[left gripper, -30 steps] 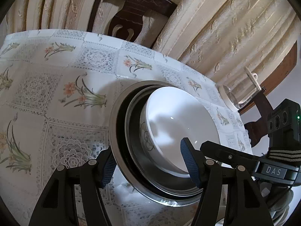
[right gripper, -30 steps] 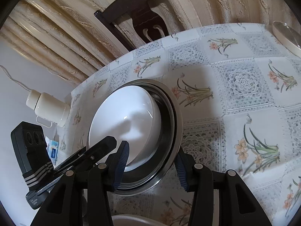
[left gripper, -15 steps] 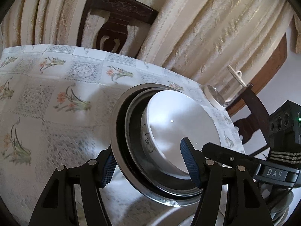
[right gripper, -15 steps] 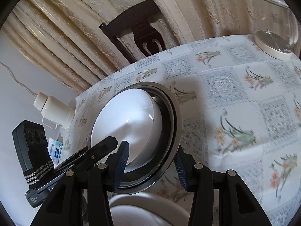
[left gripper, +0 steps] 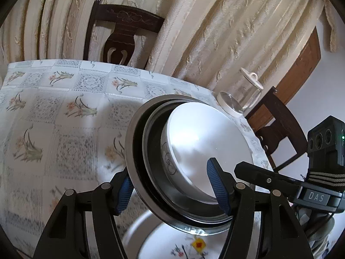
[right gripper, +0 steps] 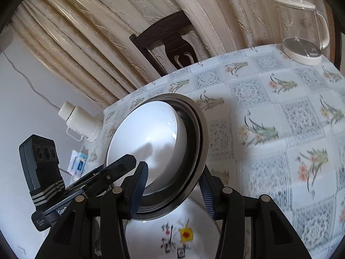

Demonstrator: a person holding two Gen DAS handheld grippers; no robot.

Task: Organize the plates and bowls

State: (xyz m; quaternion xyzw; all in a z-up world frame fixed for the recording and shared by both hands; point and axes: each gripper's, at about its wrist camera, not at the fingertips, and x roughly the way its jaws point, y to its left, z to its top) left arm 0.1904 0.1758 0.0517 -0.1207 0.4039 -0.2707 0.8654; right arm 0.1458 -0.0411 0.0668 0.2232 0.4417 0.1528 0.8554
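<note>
While tilted mid-frame above the tablecloth [left gripper: 64, 116]: steel bowl [left gripper: 138, 164] with white bowl [left gripper: 207, 142] nested inside, rim pinched between left gripper [left gripper: 170, 185] and right gripper [right gripper: 172, 190] fingers. Patterned plate [right gripper: 179, 237] below, blurred, cut off by bottom edge.

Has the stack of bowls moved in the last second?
Yes. The metal bowl with the white bowl inside has come up off the tablecloth; a painted plate now shows beneath it.

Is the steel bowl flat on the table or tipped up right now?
Tipped up. The steel bowl is held on edge by both grippers, its opening facing sideways, with a white bowl nested inside, above a painted plate.
</note>
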